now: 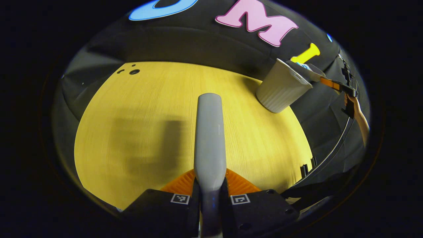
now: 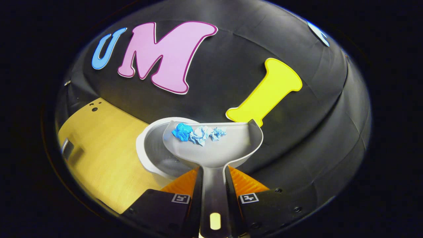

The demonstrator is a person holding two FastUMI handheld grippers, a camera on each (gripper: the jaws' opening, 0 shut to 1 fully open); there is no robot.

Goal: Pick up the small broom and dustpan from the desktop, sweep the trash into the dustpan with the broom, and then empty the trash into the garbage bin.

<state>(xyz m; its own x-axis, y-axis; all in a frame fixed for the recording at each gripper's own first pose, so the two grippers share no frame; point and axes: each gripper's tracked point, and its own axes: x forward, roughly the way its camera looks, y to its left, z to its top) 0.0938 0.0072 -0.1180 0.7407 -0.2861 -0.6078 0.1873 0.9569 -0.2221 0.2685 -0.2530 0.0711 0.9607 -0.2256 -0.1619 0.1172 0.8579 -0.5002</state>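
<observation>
The left gripper (image 1: 210,195) has its jaws pressed on the broom (image 1: 209,138) handle, which rises straight ahead of it over the wooden surface (image 1: 138,132). At the far right of that surface stands the bin (image 1: 281,87), and beyond it, in the left gripper view, the right gripper (image 1: 330,82) and the hand (image 1: 351,102) holding it reach in from the right, the dustpan (image 1: 309,71) over the bin's rim. In the right gripper view the right gripper (image 2: 213,195) has its jaws pinching the dustpan (image 2: 214,152) handle on both sides. The pan sits just above the open bin (image 2: 155,152), overlapping its right side. Three crumpled paper balls (image 2: 198,134) lie along the pan's far edge.
</observation>
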